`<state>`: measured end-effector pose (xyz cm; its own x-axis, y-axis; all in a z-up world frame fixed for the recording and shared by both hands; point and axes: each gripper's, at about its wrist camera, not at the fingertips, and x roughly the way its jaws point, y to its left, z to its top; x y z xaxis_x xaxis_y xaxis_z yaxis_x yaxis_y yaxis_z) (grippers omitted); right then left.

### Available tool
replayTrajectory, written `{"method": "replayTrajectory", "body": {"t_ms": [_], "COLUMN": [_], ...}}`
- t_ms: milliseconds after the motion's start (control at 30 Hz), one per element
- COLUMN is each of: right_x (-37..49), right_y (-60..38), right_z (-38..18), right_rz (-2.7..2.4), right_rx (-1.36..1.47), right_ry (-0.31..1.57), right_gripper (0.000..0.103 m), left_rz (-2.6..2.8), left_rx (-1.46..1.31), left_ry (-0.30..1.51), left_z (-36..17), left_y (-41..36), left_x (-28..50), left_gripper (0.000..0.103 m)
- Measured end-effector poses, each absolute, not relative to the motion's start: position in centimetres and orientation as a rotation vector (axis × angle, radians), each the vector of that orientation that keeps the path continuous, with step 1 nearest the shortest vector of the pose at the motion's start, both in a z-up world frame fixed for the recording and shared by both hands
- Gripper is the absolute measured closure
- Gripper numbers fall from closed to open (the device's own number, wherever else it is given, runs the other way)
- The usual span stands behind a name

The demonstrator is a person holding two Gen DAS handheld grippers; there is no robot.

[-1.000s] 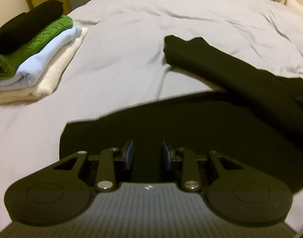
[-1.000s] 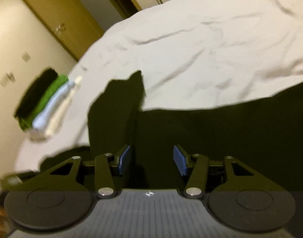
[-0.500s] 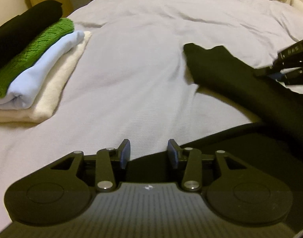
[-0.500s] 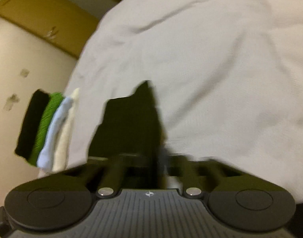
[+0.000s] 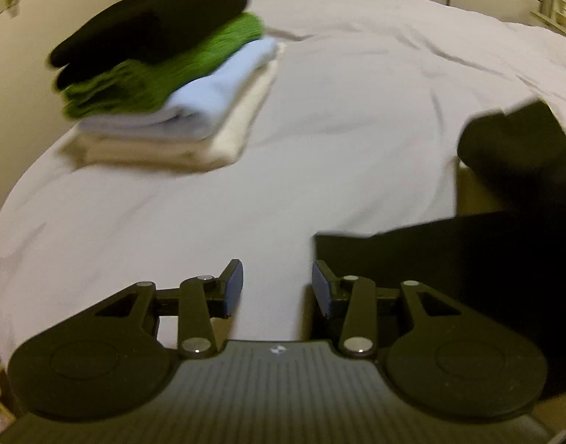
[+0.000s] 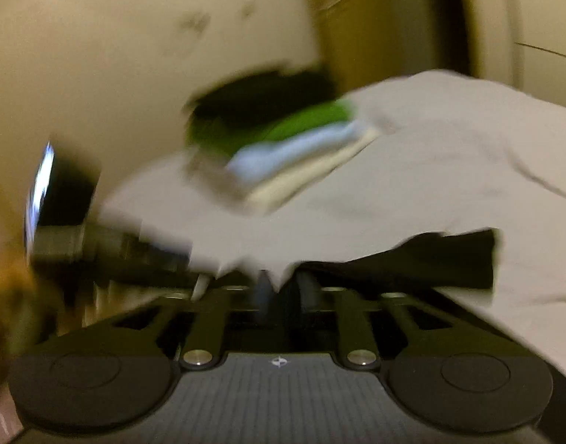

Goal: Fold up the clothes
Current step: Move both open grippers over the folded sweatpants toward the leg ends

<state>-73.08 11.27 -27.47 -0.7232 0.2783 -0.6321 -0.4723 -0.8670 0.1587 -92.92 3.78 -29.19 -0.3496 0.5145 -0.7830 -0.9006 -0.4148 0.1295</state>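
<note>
A black garment point(image 5: 468, 270) lies on the white bed point(image 5: 320, 111), its near-left corner just right of my left gripper point(image 5: 277, 285). That gripper is open over bare sheet with nothing between its fingers. The garment's sleeve point(image 5: 512, 140) is raised at the right edge. In the blurred right wrist view, my right gripper point(image 6: 283, 290) has its fingers close together on black cloth point(image 6: 431, 259) that stretches off to the right.
A stack of folded clothes point(image 5: 164, 74), black on green, pale blue and cream, sits at the bed's far-left corner and appears as a blurred stack point(image 6: 283, 140) in the right wrist view. A wall and a wooden door stand behind it.
My left gripper slid left off the black garment onto bare sheet, still open. My right gripper went from open to closed on the sleeve and swung left toward the stack.
</note>
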Motion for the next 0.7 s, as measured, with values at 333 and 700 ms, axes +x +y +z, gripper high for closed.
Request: {"method": "replayTrajectory", "body": {"t_ms": [333,700], "right_x": [-65.1,-50.4], "right_y": [5.0,4.7], "right_z": [-31.0,-31.2], "right_rz": [2.296,1.914], "right_rx": [-0.831,-0.683], "right_ry": [0.660,0.624], "right_gripper": [0.019,0.021], "left_rz": [1.759,1.470], "left_rx": [-0.742,-0.248], "left_ry": [0.663,0.853], "left_z": [-28.5,-30.4], "left_y": [-1.5,4.3], "left_x": [-89.9,-78.4], "left_gripper": [0.066,0.062]}}
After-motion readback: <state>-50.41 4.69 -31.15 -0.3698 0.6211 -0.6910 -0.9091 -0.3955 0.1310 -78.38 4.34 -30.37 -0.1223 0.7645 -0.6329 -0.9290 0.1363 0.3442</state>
